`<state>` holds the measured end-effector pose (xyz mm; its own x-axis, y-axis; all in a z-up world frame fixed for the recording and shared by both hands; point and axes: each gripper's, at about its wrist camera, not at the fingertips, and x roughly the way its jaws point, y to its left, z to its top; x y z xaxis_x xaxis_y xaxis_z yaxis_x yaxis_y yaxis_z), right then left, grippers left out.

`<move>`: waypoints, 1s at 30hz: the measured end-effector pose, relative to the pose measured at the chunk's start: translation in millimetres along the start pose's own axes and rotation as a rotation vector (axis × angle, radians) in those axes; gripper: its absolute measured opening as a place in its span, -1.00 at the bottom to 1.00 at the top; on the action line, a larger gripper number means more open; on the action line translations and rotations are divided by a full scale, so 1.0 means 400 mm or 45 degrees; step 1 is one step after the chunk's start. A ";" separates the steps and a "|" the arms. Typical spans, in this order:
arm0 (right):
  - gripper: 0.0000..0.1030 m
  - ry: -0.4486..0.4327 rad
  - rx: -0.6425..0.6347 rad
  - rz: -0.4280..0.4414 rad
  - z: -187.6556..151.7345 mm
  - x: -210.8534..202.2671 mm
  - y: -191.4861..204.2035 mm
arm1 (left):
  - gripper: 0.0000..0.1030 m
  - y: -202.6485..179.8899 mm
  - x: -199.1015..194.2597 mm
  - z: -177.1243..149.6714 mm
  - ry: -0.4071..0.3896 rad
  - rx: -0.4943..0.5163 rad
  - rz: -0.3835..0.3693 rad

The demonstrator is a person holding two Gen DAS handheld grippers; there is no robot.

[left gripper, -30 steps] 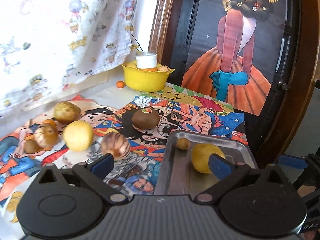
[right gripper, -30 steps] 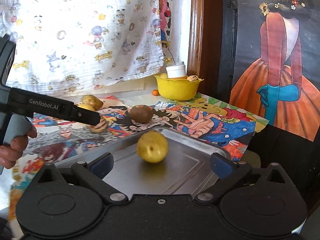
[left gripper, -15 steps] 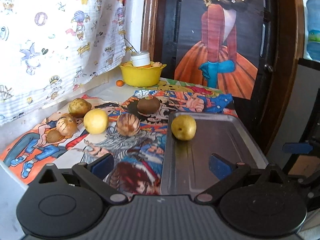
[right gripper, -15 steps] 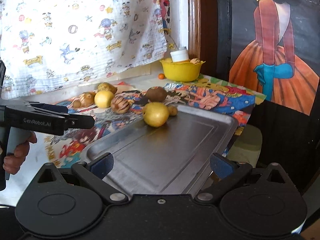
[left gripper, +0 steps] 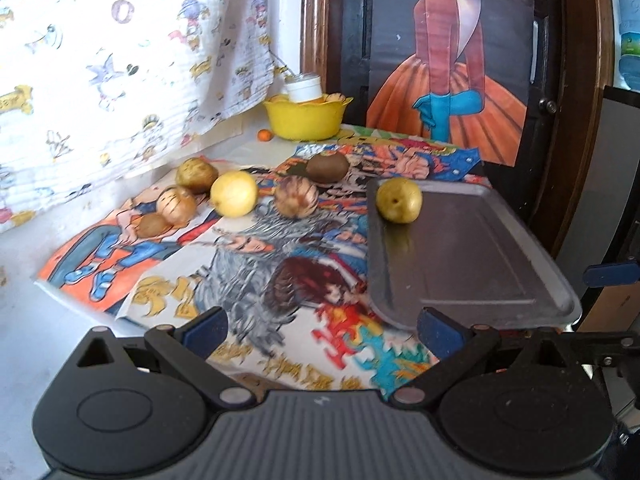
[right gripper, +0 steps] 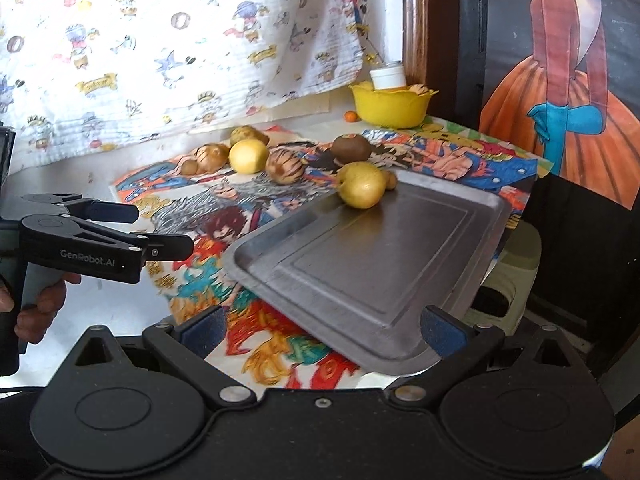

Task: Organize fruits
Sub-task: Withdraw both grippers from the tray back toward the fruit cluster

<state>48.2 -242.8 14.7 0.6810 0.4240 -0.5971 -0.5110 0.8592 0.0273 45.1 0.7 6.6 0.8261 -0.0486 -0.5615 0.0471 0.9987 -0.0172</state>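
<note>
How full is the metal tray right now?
Nearly empty: the metal tray holds one yellow fruit and a small brown one at its far end.

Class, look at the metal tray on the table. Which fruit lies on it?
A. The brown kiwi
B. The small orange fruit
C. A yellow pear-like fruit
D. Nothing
C: the yellow fruit sits at the far end of the metal tray, while the brown kiwi lies on the printed cloth.
</note>
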 end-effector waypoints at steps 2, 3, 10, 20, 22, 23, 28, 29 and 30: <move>0.99 0.017 -0.008 0.011 0.002 0.002 0.011 | 0.99 0.012 -0.003 -0.004 0.008 -0.004 0.015; 0.99 0.020 -0.013 0.020 0.002 0.001 0.014 | 0.99 0.019 -0.004 -0.006 0.012 -0.009 0.023; 0.99 0.018 -0.092 0.078 0.032 0.020 0.049 | 0.99 0.059 0.010 -0.005 0.024 -0.033 0.049; 0.99 -0.035 -0.261 0.176 0.160 0.084 0.091 | 0.99 0.145 0.040 0.030 0.008 -0.011 0.108; 0.99 -0.039 -0.292 0.199 0.191 0.102 0.100 | 0.99 0.170 0.049 0.040 0.008 -0.014 0.130; 0.99 -0.044 -0.308 0.212 0.207 0.111 0.105 | 0.99 0.180 0.054 0.044 0.008 -0.015 0.139; 0.99 -0.075 -0.385 0.275 0.280 0.157 0.126 | 0.99 0.235 0.080 0.065 0.014 -0.034 0.194; 0.99 -0.085 -0.404 0.281 0.294 0.167 0.130 | 0.99 0.246 0.086 0.069 0.014 -0.038 0.202; 0.99 -0.091 -0.420 0.284 0.306 0.177 0.133 | 0.99 0.258 0.093 0.073 0.015 -0.044 0.213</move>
<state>133.6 -131.9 72.0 0.5632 0.6187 -0.5478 -0.7835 0.6105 -0.1161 97.0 101.5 8.3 0.8143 0.1182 -0.5683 -0.1101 0.9927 0.0487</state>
